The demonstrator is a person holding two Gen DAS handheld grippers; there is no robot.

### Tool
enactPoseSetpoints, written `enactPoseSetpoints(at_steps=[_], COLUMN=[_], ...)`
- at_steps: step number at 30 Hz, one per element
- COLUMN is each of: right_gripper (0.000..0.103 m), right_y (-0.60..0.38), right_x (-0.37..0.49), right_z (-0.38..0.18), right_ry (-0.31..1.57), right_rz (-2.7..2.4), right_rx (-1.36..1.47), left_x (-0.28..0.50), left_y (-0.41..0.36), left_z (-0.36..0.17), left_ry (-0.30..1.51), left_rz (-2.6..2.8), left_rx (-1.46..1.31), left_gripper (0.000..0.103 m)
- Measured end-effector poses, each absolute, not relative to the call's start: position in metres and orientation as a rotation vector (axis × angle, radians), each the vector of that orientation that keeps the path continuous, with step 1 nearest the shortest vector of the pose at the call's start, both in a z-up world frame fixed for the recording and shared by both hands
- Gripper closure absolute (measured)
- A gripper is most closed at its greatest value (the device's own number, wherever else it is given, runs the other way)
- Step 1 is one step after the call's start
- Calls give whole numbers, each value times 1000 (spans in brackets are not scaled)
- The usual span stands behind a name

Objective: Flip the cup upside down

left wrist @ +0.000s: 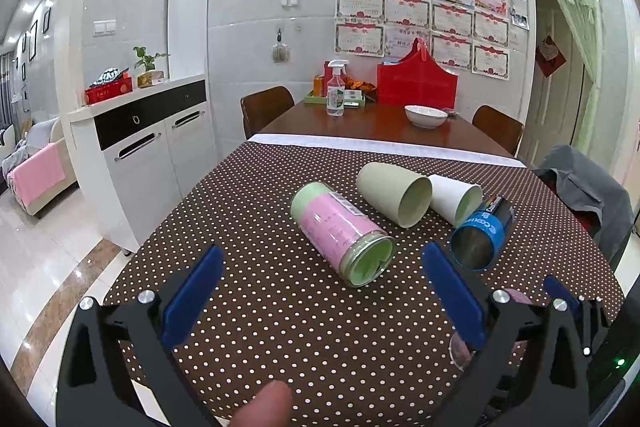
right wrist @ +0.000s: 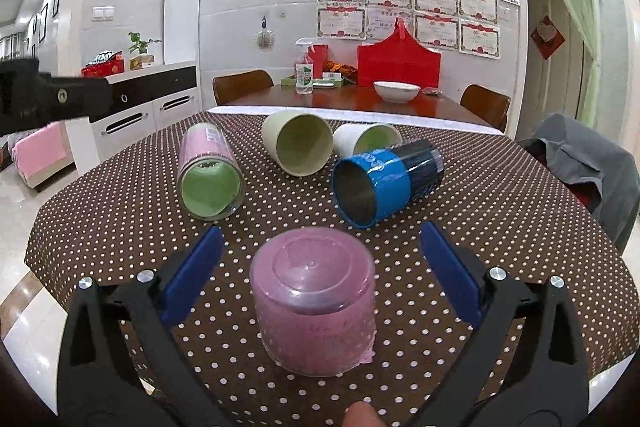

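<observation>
Certificates paper the tiled wall behind a brown polka-dot-clothed worktop (right wrist: 120, 211). Both grippers, left (left wrist: 320, 291) and right (right wrist: 320, 267), gape apart; the translucent pink plastic cup (right wrist: 314, 307) stands inverted between the right's fingers (untouched), beside a toppled blue metal cup (right wrist: 384, 179), lettering unreadable.

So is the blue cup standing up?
No, the blue cup lies on its side on the dotted tablecloth, its open mouth facing the camera.

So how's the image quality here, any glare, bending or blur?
Left wrist view: fisheye bends the cabinet and door frames; ceiling lights glare off the wall tiles; a blurred fingertip at bottom edge. Right wrist view: same curvature, dark corners, pink cup reasonably sharp.
</observation>
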State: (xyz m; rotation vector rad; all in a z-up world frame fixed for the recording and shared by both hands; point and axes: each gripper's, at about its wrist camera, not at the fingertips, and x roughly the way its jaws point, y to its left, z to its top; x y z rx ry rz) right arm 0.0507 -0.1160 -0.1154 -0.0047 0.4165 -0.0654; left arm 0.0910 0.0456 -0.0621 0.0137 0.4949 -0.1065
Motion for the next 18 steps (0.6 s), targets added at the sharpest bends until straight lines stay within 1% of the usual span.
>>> enactPoseSetpoints(at_steps=[10,18], right_gripper=[6,6], right_y=[-126,-144], right_x=[37,24], right_z=[-84,-35], right_ry=[392,367], right_rz=[-59,-81], right_rx=[7,62], left_x=[79,63], left_y=[46,42], left_z=[-47,-29], left_ry=[434,376], left_rz=[-89,-74], left_rx=[-6,14], left_gripper=[4,4])
